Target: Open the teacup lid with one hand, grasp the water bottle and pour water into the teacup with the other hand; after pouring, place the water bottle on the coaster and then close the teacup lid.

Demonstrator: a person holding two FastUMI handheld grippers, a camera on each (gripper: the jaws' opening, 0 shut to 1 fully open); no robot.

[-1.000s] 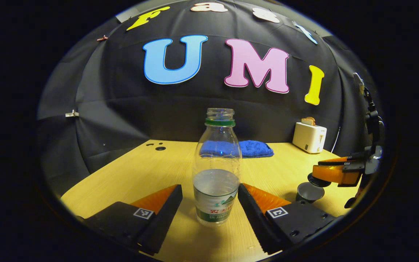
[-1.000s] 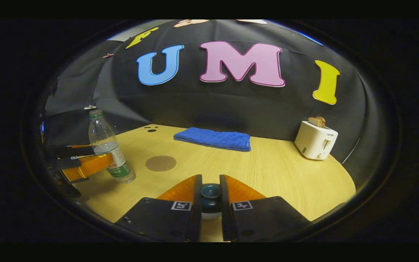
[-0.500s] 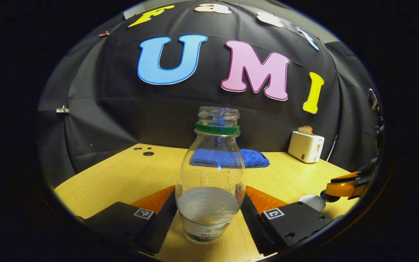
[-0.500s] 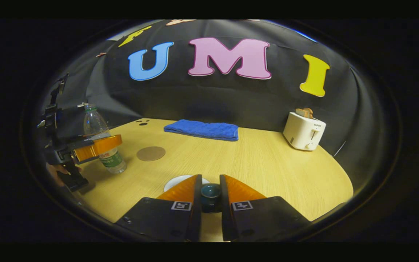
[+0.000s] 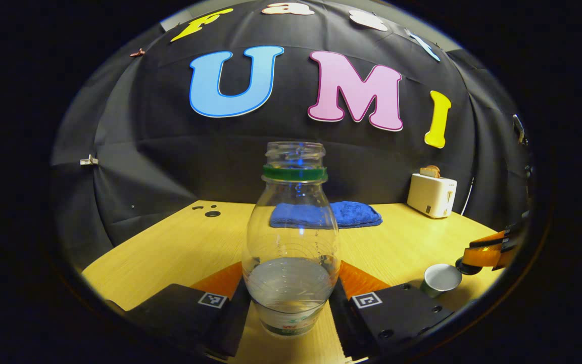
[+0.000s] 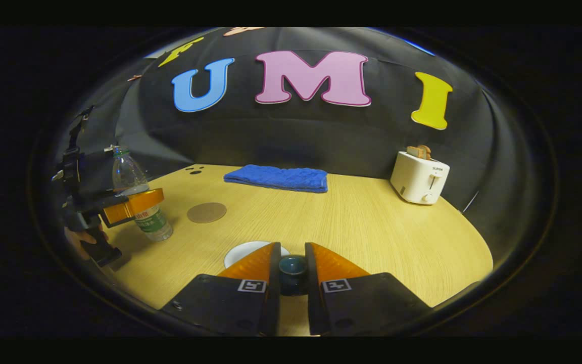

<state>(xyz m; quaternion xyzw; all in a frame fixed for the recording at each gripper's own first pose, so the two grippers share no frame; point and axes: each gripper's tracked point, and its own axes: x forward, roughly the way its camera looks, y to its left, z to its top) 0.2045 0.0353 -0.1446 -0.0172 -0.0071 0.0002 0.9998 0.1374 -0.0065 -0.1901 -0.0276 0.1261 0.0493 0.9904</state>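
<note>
Both fingers on bottle, lid pinched

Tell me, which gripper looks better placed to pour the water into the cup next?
The left gripper: its fingers flank the open water bottle, apparently gripping it. The right gripper is busy holding the teacup lid lifted off the teacup.

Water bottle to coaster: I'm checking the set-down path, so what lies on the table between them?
Nothing: in the right gripper view, bare wooden table separates the water bottle from the coaster.
</note>
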